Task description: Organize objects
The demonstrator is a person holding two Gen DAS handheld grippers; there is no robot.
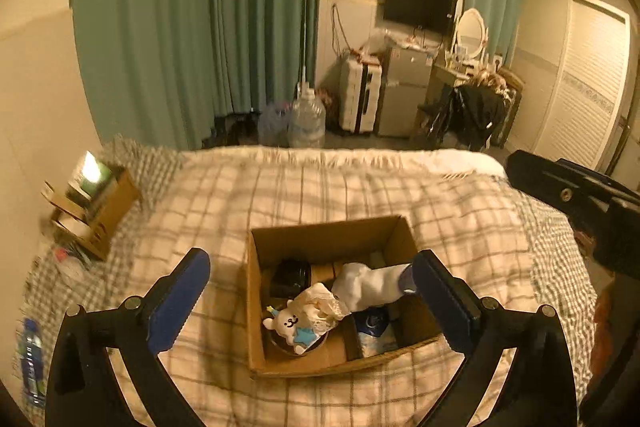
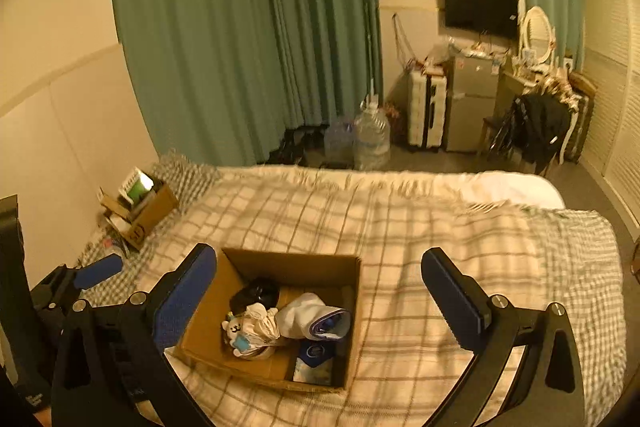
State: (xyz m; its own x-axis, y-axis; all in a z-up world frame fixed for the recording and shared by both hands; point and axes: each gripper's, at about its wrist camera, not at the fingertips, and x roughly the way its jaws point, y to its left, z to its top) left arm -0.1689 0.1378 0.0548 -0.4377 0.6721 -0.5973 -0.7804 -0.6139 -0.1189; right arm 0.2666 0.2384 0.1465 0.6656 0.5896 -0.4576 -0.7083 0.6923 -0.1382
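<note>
Both grippers, left gripper and right gripper, hover with jaws spread, empty, above the cardboard box near the bed's near edge.

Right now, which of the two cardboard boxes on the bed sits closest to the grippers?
The open cardboard box holding the white plush toy and rolled sock, directly below both grippers. The other box stands far off by the wall, stuffed with papers.

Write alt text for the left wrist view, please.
Open left tongs hover empty above an open cardboard box on a plaid bedspread; the box holds a white plush toy, a white sock and a black jar.
</note>
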